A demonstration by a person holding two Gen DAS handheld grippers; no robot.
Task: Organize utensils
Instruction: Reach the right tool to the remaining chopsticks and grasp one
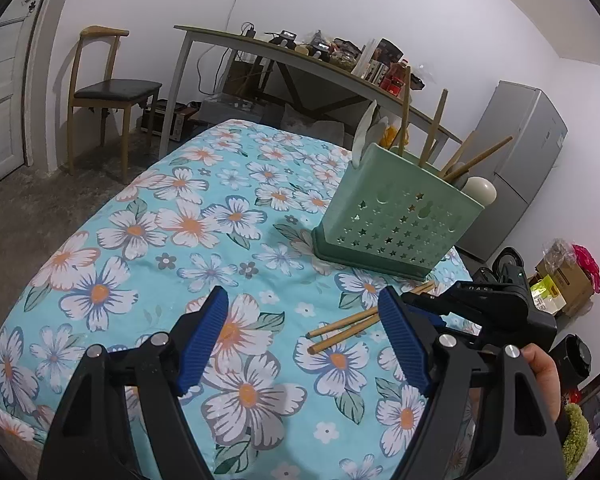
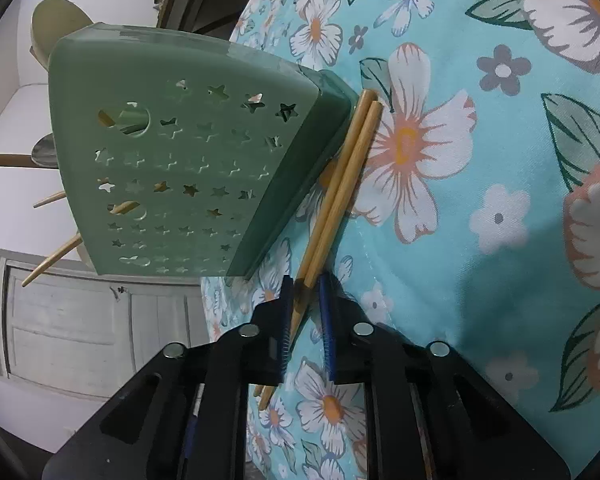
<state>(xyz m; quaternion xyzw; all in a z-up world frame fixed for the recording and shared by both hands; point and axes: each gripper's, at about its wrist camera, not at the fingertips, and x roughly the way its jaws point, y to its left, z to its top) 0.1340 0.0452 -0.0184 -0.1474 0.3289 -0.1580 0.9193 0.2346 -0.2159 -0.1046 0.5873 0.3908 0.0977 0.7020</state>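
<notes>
Chopsticks, a pair of pale bamboo sticks (image 2: 336,196), lie flat on the floral cloth between my right claw's (image 2: 306,312) nearly closed blue pads, long axis running away beside the green perforated plastic holder (image 2: 172,160). My left claw (image 1: 304,332) hangs spread, empty, farther off.

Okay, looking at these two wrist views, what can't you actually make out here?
- Left wrist view: the left hand-held gripper finger hides the middle of the chopsticks.
- Left wrist view: the holder walls hide the lower parts of the utensils in it.
- Right wrist view: whether the right hand-held gripper pads press the chopsticks; shadow hides the contact.
- Right wrist view: the holder interior, seen only through small cutouts.
</notes>
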